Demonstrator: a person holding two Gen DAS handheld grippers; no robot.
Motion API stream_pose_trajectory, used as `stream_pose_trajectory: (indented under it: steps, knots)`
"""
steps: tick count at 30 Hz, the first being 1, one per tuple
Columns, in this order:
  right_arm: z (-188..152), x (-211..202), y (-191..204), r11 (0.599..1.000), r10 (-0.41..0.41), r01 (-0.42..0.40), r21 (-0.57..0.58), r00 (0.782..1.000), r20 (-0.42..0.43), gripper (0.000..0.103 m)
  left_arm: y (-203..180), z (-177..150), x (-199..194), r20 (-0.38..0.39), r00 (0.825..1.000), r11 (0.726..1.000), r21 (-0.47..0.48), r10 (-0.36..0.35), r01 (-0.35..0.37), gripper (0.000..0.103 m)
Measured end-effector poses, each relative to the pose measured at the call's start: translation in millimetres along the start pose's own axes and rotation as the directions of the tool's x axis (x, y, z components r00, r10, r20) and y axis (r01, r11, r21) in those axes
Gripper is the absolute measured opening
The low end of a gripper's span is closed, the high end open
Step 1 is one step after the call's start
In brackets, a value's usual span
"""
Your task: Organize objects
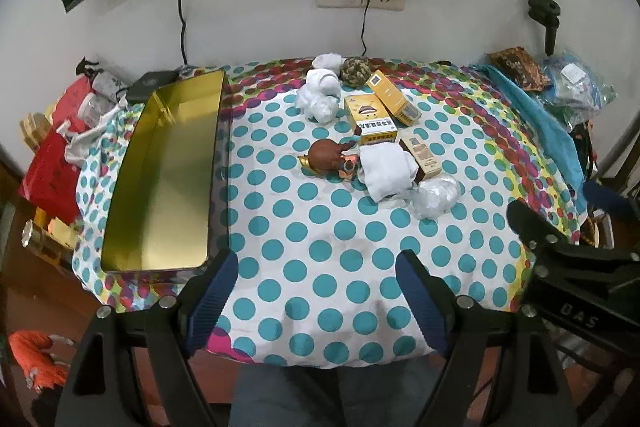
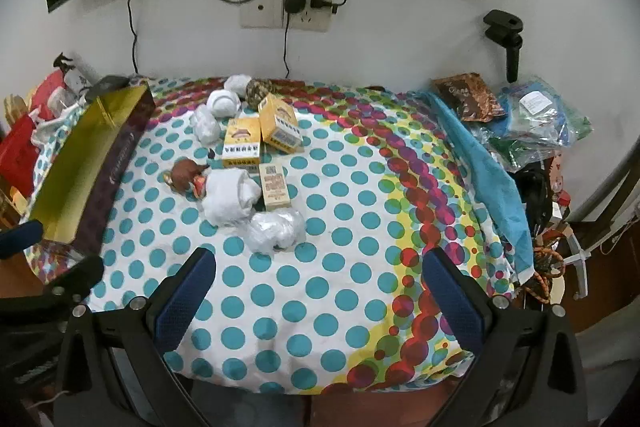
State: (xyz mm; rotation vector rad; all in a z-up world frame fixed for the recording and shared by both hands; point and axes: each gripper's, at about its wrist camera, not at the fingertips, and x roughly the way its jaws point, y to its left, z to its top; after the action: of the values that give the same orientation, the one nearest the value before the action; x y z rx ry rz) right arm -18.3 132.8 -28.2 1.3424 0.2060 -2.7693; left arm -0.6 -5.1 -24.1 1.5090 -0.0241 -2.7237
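Clutter waits in a loose cluster on the polka-dot cloth (image 2: 340,267), toward eleven o'clock from the right gripper (image 2: 320,287) and one o'clock from the left gripper (image 1: 316,291); both tools hover with fingers spread wide and nothing between them. Nearest is a crumpled plastic-wrapped bundle (image 2: 276,229), probably light, squashy and slippery, so a pinch across its middle would suit. Touching it at eleven o'clock lies a rolled white cloth (image 2: 230,201), soft and forgiving; take it across the roll. Beside that lies a slim tan carton (image 2: 274,191), and beyond stand two yellow cartons (image 2: 242,143), stiff, light, best gripped on their flat broad faces without crushing. A brown toy figure (image 1: 330,157) rests at nine o'clock of the roll, hard and rounded, likely to slip unless taken around its body. More white wads (image 1: 318,95) and a camouflage ball (image 1: 354,69) sit farthest back. An open gold-lined tin (image 1: 160,179), empty, lies along the left edge, the likely destination.
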Motion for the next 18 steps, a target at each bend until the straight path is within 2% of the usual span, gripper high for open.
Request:
stream_pose_trajectory:
  steps: [3,5,6,8,15,18]
  knots:
    - [-2,12,-1,1.0,0.01,-0.01,-0.004,1.0,-0.017,0.103,1,-5,3,-0.016,1.0,1.0,-0.009,-0.007,0.007,0.083]
    - [-4,19,0,1.0,-0.001,0.0,-0.028,1.0,-0.017,0.103,3,-11,5,-0.035,0.999,0.999,-0.024,-0.041,0.04,0.083]
    - [-4,24,1,0.999,-0.001,0.0,-0.037,1.0,-0.023,0.103,4,-14,7,-0.047,0.998,0.996,-0.082,-0.03,0.026,0.083]
    - [-6,35,0,0.999,0.015,-0.017,-0.044,0.999,-0.035,0.103,5,-19,12,-0.071,0.996,0.995,-0.086,-0.061,0.054,0.083]
    - [-10,68,1,0.996,0.041,-0.047,-0.079,0.996,-0.076,0.102,8,-31,36,-0.17,0.985,0.996,-0.086,-0.038,0.024,0.083]
    - [-10,82,8,0.991,0.068,-0.078,-0.112,0.993,-0.092,0.102,11,-32,39,-0.158,0.983,0.992,-0.104,-0.093,0.077,0.083]
